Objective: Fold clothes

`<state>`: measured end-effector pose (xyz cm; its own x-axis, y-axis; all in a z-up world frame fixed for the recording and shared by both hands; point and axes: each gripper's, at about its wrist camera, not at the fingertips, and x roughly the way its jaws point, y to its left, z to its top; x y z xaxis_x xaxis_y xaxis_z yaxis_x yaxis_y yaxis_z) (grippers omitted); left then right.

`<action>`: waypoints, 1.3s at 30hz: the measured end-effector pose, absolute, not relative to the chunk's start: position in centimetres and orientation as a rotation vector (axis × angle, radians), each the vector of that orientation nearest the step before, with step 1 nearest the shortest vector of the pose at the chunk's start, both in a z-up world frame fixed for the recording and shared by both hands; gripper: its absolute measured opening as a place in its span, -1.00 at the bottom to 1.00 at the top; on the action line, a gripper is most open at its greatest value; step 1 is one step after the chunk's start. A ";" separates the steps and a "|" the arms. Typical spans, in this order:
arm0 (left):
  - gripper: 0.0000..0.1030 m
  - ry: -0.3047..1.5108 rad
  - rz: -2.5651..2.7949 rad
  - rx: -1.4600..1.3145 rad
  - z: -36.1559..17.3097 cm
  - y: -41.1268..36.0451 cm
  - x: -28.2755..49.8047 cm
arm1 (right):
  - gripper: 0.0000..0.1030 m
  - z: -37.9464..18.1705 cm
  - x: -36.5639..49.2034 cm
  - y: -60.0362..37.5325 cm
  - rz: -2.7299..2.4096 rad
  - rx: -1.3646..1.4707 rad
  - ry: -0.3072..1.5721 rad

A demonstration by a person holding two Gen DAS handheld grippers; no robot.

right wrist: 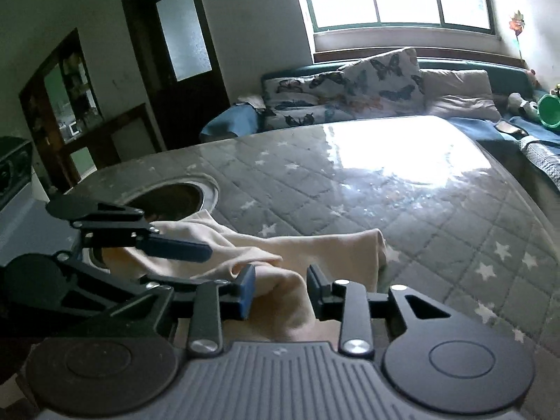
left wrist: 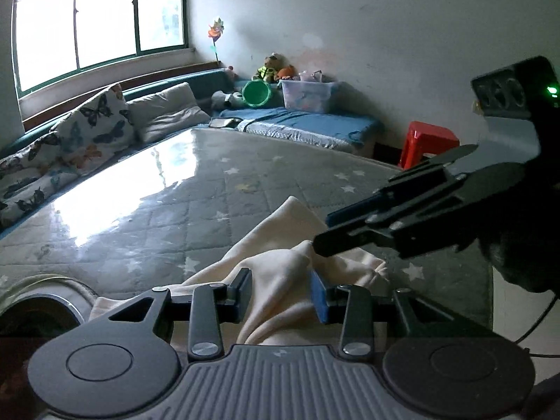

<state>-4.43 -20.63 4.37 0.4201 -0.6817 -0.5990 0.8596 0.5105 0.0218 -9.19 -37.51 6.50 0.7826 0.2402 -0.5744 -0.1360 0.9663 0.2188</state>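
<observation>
A cream garment lies bunched at the near edge of a grey star-patterned quilted table. My left gripper has its jaws apart with cream cloth rising between them. My right gripper reaches in from the right, its fingertips over the same bunch. In the right wrist view the cream garment spreads ahead, and my right gripper stands open around a fold of it. My left gripper comes in from the left, over the cloth.
A round metal-rimmed hole is set in the table left of the garment. Butterfly pillows line the window bench. A blue mat, clear storage box, green bucket and red stool stand beyond the table.
</observation>
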 end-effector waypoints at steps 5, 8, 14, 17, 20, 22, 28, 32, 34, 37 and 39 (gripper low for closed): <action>-0.77 0.599 -0.982 0.297 4.1 -20.5 -3.4 | -0.32 6.4 -9.4 -37.8 0.199 0.181 0.635; -0.84 0.579 -0.943 0.225 4.9 -18.6 -3.0 | -0.31 6.4 -9.5 -37.5 0.210 0.173 0.632; -0.91 0.521 -0.765 0.090 7.7 -12.8 -1.8 | -0.28 6.6 -8.9 -35.2 0.287 0.084 0.632; -0.91 0.488 -0.664 0.030 9.0 -9.5 -1.1 | -0.11 7.0 -8.5 -33.4 0.345 0.012 0.616; -0.91 0.455 -0.568 0.008 9.9 -6.4 -1.2 | -0.11 7.2 -7.9 -31.5 0.399 -0.063 0.605; -0.91 0.436 -0.506 -0.004 10.4 -4.4 -1.4 | -0.11 7.0 -7.2 -30.4 0.430 -0.094 0.620; -0.91 0.423 -0.309 -0.034 10.6 1.3 -2.0 | -0.13 5.7 -4.8 -27.4 0.480 -0.155 0.690; -0.91 0.463 -0.213 -0.052 9.4 4.3 -2.2 | -0.15 5.3 -3.3 -25.7 0.510 -0.169 0.720; -0.92 0.486 -0.183 -0.061 8.8 5.3 -2.3 | -0.15 5.1 -2.9 -25.0 0.528 -0.176 0.731; -0.92 0.515 -0.147 -0.070 7.9 6.4 -2.7 | -0.26 4.0 -2.3 -24.1 0.544 -0.187 0.767; -0.92 0.530 -0.131 -0.075 7.4 6.9 -2.9 | -0.56 3.5 -2.2 -23.9 0.539 -0.180 0.778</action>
<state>-2.87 6.94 7.36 0.8548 -0.1440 -0.4986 0.1055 0.9889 -0.1049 -2.16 -23.88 3.45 0.5853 0.3947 -0.7083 -0.5245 0.8504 0.0405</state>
